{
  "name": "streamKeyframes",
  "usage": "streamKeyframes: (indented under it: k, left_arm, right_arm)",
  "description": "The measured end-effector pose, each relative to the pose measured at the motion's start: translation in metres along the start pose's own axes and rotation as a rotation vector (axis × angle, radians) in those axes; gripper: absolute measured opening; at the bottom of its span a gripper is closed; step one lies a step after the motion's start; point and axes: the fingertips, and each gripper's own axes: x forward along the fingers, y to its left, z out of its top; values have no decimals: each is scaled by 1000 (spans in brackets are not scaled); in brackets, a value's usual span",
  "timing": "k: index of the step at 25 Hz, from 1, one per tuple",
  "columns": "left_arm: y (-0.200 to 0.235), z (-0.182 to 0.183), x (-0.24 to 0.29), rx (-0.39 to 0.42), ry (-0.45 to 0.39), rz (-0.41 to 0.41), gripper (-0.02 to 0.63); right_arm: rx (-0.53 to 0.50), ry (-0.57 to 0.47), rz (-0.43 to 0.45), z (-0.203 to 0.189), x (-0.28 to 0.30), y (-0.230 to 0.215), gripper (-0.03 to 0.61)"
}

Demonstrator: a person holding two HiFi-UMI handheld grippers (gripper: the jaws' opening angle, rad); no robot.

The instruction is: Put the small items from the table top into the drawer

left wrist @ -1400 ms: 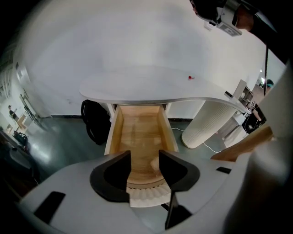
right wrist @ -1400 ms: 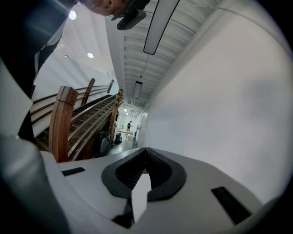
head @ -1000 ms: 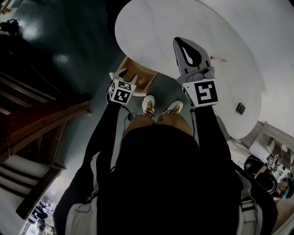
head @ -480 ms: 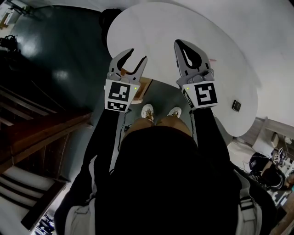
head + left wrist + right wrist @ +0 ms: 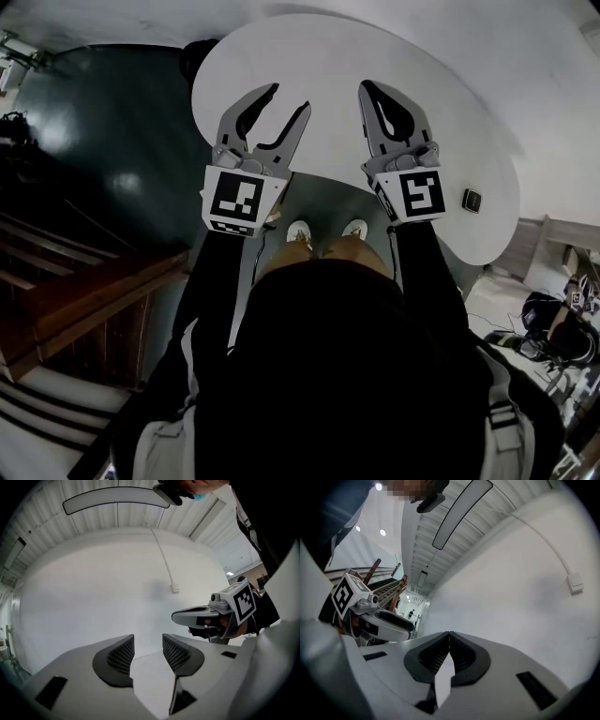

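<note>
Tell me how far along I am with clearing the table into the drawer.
Done: can't tell, the inside of the drawer isn't visible. In hand: nothing; left gripper is open and empty, right gripper is shut on nothing. Left: one small dark item lies on the white table near its right edge.

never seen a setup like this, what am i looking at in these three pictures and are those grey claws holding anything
A person wears a camera on the head and carries a two-jaw gripper in each hand. The head view looks steeply down at the left gripper and right gripper, both over a round white table. One small dark item lies near the table's edge. The other two pictures come from cameras riding on each gripper, looking along its jaws. The left jaws stand apart, the right ones are together, and neither holds anything.
</note>
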Motion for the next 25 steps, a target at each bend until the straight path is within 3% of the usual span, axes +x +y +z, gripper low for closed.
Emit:
streamKeyframes:
  k: [14, 18, 21, 25]
  left_arm:
    - [-100, 15, 104, -12, -28, -241, 202]
    - [-121, 12, 122, -15, -11, -291, 202]
    - [-136, -7, 140, 2, 50, -334, 202]
    - [-152, -72, 174, 43, 226, -394, 202]
  right_arm:
    - [8, 102, -273, -32, -91, -127, 26]
    - [20, 110, -306, -39, -105, -145, 26]
    - [29, 128, -319, -45, -111, -154, 26]
    - [44, 155, -324, -56, -120, -166, 26]
